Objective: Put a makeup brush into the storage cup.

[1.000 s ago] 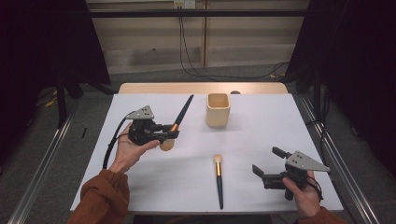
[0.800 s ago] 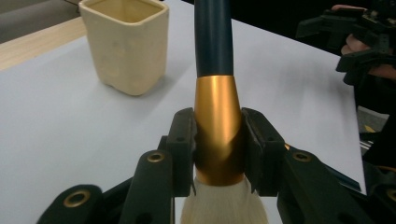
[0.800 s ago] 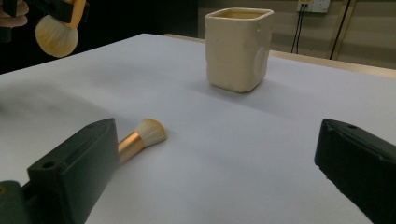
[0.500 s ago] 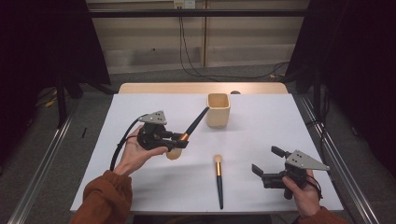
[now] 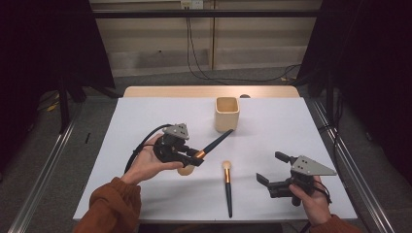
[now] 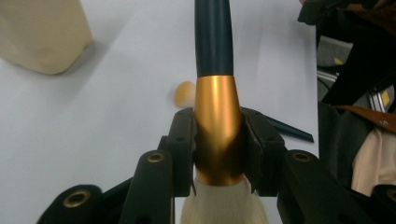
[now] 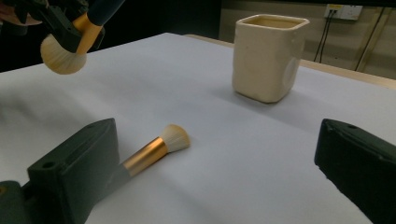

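Note:
My left gripper (image 5: pixel 193 156) is shut on the gold ferrule of a large makeup brush (image 6: pixel 218 135), held above the white table left of centre. The brush's pale bristles (image 5: pixel 186 170) hang below the jaws, and its dark handle (image 5: pixel 218 139) slants up to the right toward a cream square cup (image 5: pixel 227 114). A second, slimmer brush (image 5: pixel 227 187) lies flat on the table near the front, bristles toward the cup. My right gripper (image 5: pixel 271 167) is open at the front right, its jaws wide apart with nothing between them; the lying brush (image 7: pixel 159 147) is just ahead of its left jaw.
The white table top (image 5: pixel 291 126) ends in a wooden strip at the back. The cup (image 7: pixel 268 56) stands at the back centre. Grey floor, rails and dark curtains surround the table. A cable trails from the left gripper over the person's hand.
The left gripper has carried the large brush to the right and toward the table's front, and its handle now lies lower, pointing at the cup's base. The right gripper has stayed put.

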Available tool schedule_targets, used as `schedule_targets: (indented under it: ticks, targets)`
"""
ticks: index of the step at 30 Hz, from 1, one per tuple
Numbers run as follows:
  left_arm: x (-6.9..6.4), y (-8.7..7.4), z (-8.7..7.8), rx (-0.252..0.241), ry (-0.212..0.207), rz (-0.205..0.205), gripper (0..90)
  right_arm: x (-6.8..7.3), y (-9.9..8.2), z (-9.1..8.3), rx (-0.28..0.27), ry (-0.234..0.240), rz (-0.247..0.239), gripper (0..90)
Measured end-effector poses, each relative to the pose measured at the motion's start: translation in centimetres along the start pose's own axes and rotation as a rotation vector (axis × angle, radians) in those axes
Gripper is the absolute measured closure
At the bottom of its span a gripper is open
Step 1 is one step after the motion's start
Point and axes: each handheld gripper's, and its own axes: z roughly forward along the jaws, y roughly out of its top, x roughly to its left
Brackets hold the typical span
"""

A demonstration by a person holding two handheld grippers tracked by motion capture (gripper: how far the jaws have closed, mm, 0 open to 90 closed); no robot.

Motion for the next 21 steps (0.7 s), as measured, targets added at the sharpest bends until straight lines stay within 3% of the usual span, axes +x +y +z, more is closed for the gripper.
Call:
schedule_targets:
  ticks: [5, 21]
  targets:
    - [-0.5, 0.8, 0.3, 0.041, 0.009, 0.040, 66.8, 0.3, 0.3, 0.3, 0.033, 0.038, -0.005, 0.0]
    - [-1.9, 2.2, 1.2, 0.192, -0.037, 0.114, 66.8, 0.4, 3.1, 1.2, 0.084, 0.153, -0.055, 0.6]
